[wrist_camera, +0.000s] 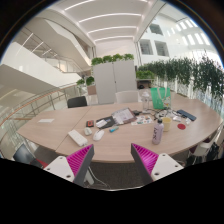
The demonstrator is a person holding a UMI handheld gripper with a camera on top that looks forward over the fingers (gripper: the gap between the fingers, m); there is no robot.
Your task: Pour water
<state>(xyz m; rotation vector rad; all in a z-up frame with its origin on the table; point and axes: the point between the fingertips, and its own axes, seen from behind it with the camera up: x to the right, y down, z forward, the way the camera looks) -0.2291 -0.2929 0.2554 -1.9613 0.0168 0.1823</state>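
Hand-held gripper (113, 160) open, level, facing table (120, 145)

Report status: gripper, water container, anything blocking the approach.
Gripper open, empty, short of the table. Likely container: pink bottle ahead, beyond the fingers, upright, untouched. Green cup farther back. Papers and small clutter mid-table, none directly blocking.

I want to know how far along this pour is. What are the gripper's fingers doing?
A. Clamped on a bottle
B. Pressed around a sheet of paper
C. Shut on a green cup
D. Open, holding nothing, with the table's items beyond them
D: the gripper is open with only bare table between its pink pads, and the small bottle stands beyond the fingers, untouched.
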